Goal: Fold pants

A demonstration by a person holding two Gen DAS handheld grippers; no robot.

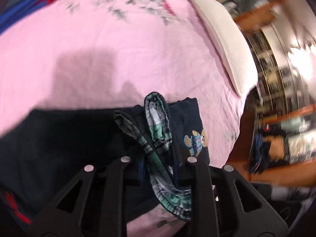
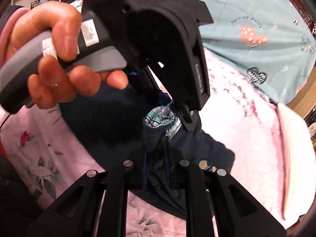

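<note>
The pants (image 1: 65,138) are dark navy with a green plaid lining and a small bear patch (image 1: 196,141). They lie on the pink bedsheet (image 1: 118,59). My left gripper (image 1: 158,169) is shut on the plaid-lined waistband (image 1: 158,126), which stands up between its fingers. In the right wrist view the pants (image 2: 110,114) show again. My right gripper (image 2: 156,167) is shut on a bunched fold of the navy cloth (image 2: 154,138) just below the plaid waistband (image 2: 160,118). The left gripper's body (image 2: 167,49) and the hand holding it fill the upper part of that view, close above.
A white pillow (image 1: 223,39) lies at the bed's right edge, with wooden shelves (image 1: 286,118) beyond. A light teal patterned blanket (image 2: 256,19) covers the far part of the bed. The pink sheet has a floral print (image 2: 43,162) near me.
</note>
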